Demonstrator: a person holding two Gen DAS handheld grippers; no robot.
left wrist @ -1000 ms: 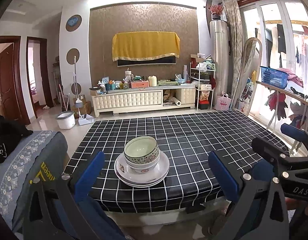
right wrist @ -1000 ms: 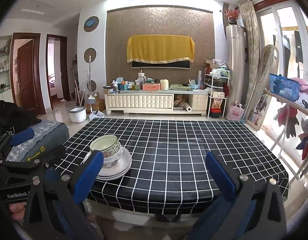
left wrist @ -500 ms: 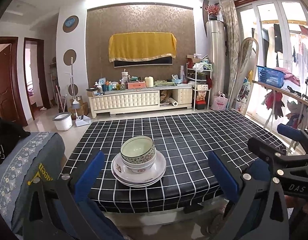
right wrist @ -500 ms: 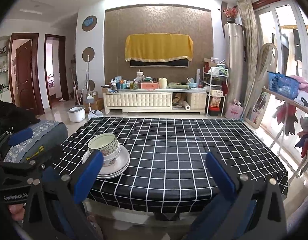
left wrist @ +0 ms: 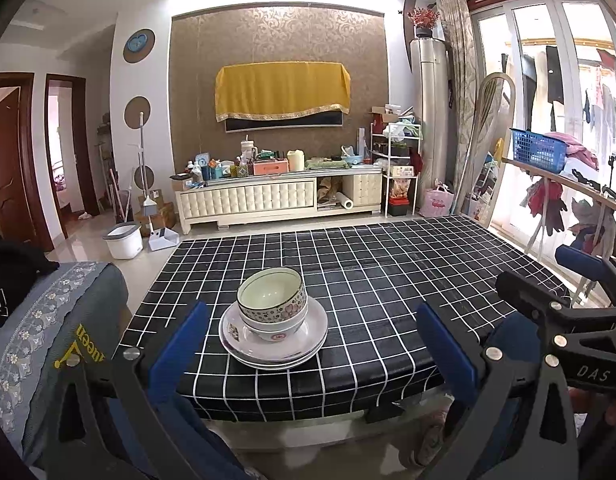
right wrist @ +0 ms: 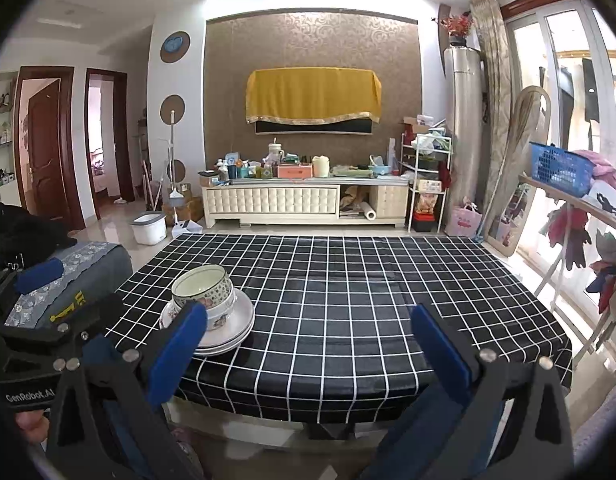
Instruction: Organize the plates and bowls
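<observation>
Two stacked bowls (left wrist: 272, 300) sit ahead of the left tool (left wrist: 311, 344).

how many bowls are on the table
2, nested one inside the other: the top bowl sits in the lower bowl, which rests on the stacked plates near the table's front left edge. Another could be hidden beneath them.

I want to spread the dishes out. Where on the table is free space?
The checked table is bare right of and behind the stack of plates and bowls, up to its far and right edges. Only the near-left corner is occupied.
</observation>
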